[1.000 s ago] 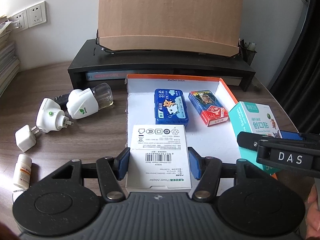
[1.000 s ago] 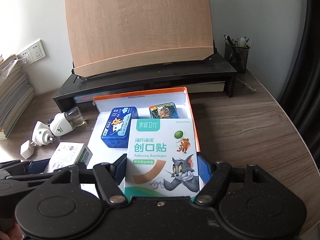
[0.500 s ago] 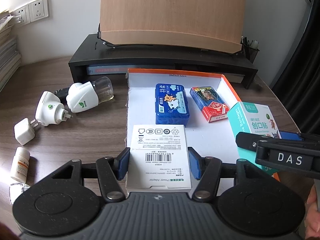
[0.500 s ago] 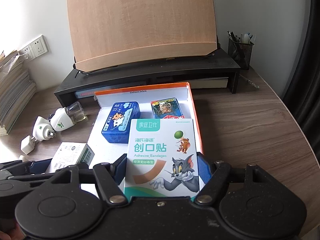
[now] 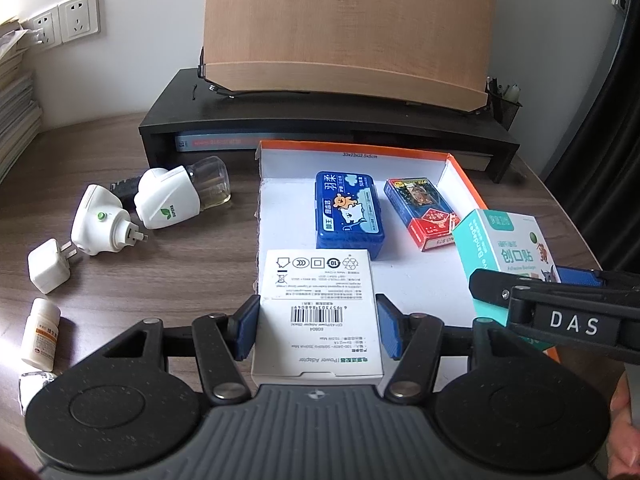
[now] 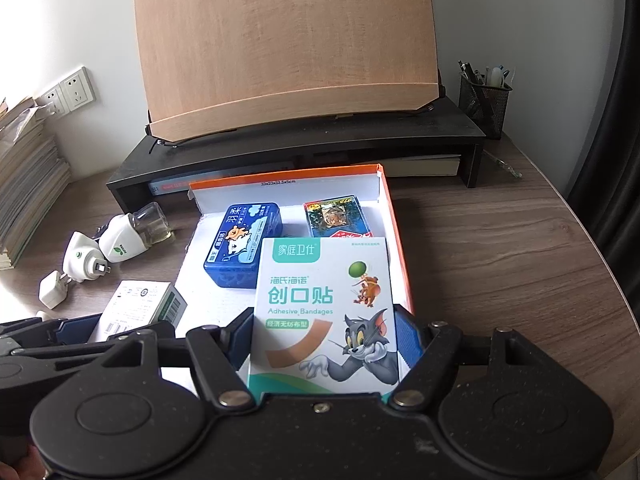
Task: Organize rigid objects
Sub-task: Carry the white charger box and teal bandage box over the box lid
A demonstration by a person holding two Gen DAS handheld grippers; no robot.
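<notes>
Nearest: left gripper clamped on flat white cardboard power-adapter box, held over the near edge of the shallow white orange-rimmed cardboard tray. Right gripper clamped on glossy teal-and-white adhesive-bandage carton, above the tray's near right corner. Neither box set down yet.

Further in, already inside the tray: blue hard-plastic rounded case and blue-red playing-card pack, side by side, apart.

Outside, left on the wood-grain table: two white plastic plug-in diffusers, small white charger cube, white pill bottle. Judged roughly half done.
</notes>
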